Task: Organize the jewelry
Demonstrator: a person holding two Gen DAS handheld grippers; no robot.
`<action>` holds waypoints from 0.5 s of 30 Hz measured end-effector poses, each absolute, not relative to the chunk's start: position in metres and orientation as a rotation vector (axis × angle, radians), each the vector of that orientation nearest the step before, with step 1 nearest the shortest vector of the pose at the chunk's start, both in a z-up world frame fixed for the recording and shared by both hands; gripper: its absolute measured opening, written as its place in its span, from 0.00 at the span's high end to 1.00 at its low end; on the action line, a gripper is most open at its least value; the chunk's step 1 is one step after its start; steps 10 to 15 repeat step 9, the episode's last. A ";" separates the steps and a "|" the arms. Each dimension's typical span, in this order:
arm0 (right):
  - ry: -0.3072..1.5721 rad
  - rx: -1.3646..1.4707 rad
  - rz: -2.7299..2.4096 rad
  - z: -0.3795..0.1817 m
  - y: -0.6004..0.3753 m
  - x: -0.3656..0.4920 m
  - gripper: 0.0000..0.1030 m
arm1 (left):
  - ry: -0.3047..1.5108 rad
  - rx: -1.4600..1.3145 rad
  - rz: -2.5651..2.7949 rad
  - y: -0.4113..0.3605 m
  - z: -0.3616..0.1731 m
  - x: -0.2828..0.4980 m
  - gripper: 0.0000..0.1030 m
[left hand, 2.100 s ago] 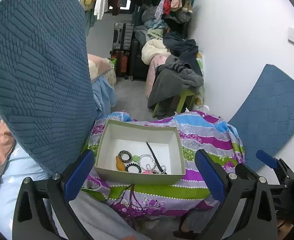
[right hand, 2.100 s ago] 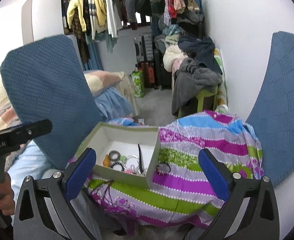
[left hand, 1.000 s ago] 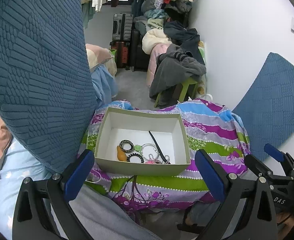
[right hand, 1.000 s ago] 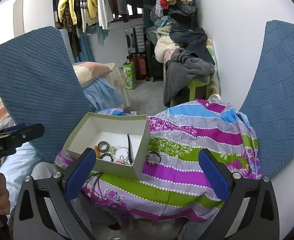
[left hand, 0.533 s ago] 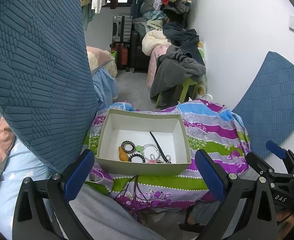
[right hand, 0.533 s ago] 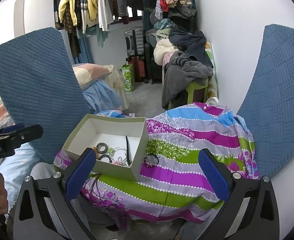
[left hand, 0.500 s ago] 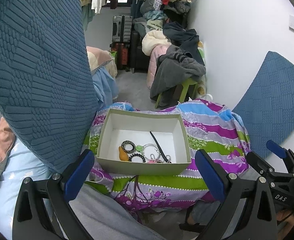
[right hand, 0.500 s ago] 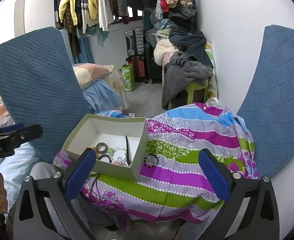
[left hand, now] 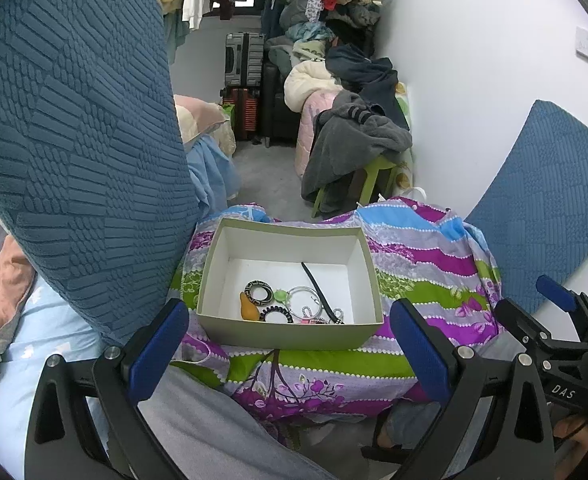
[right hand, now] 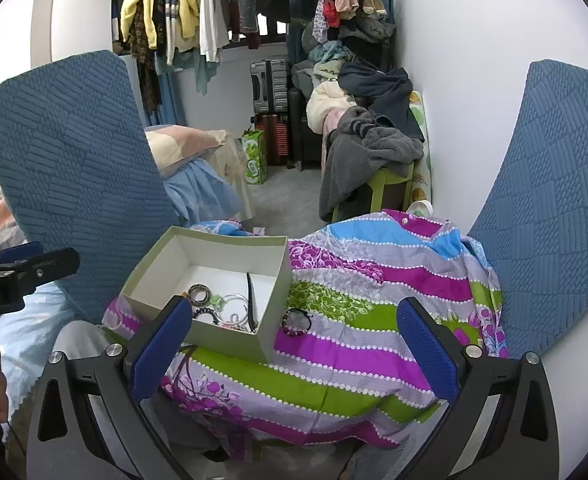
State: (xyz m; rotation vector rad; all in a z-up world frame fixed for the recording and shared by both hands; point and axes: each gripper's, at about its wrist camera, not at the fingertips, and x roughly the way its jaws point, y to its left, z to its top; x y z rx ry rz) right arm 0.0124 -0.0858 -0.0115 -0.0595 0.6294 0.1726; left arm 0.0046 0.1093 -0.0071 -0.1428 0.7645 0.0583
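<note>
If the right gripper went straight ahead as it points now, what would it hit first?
Probably the dark beaded bracelet on the striped cloth, beside the box. The right gripper is open and empty; depth is uncertain.

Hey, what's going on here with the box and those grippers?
A person holds two grippers above a box of jewelry on a striped cloth. The left gripper and right gripper are both open and empty. One beaded bracelet lies outside the box on the cloth, not yet put away.
</note>
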 end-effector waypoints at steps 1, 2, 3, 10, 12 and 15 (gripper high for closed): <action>0.628 -0.059 0.173 -0.011 -0.087 0.012 0.00 | 0.764 -0.142 0.057 0.109 -0.007 0.004 0.02; 0.627 -0.062 0.172 -0.011 -0.087 0.012 0.00 | 0.763 -0.142 0.057 0.108 -0.007 0.004 0.02; 0.626 -0.066 0.170 -0.010 -0.088 0.013 0.00 | 0.763 -0.144 0.057 0.108 -0.007 0.004 0.02; 0.630 -0.074 0.169 -0.011 -0.088 0.011 0.00 | 0.761 -0.140 0.055 0.105 -0.006 0.002 0.02; 0.630 -0.074 0.169 -0.011 -0.088 0.011 0.00 | 0.761 -0.140 0.055 0.105 -0.006 0.002 0.02; 0.630 -0.074 0.169 -0.011 -0.088 0.011 0.00 | 0.761 -0.140 0.055 0.105 -0.006 0.002 0.02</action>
